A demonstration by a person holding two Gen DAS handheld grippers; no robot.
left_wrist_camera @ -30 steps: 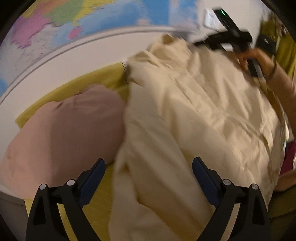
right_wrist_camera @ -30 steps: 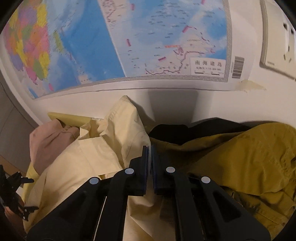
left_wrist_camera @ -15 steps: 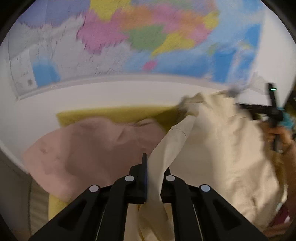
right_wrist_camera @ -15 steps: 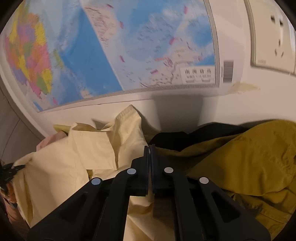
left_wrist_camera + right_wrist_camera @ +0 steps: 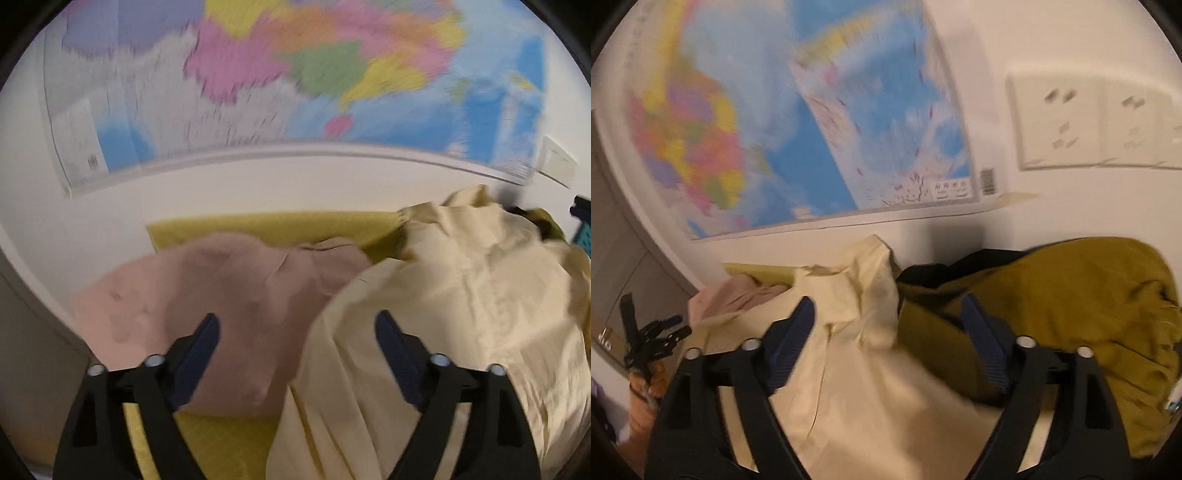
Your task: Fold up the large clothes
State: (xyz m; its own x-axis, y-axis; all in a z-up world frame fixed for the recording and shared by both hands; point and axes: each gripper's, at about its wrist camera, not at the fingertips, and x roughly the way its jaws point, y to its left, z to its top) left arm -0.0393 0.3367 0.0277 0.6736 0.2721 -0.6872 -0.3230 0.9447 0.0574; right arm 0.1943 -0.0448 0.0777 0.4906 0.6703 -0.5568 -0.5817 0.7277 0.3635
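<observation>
Overhead, a colourful wall map (image 5: 295,85), blurred, taped on a white wall above everything. Below it, spread across a yellow cloth-covered surface (image 5: 266,225), the cream garment (image 5: 461,314): rumpled, piled high, filling the right half of the left wrist view and the centre of the right wrist view. To its left, touching its edge, a folded pink garment (image 5: 229,295). To its right, pressed against it, a heaped olive-mustard garment (image 5: 1071,314) with something black (image 5: 960,264) just behind.

Left hand-held gripper (image 5: 297,332): released and still widening, nothing clamped, one finger over the pink garment, the other over the cream cloth's left edge. Right hand-held gripper (image 5: 888,325): likewise released and spreading, hovering over the cream collar area, left finger above cream fabric, right finger above the olive one; contact not clear through the blur.

Rear edge of the yellow surface tight against the wall. Bare yellow strip only behind and in front of the pink garment. Wall sockets (image 5: 1089,122) upper right.
</observation>
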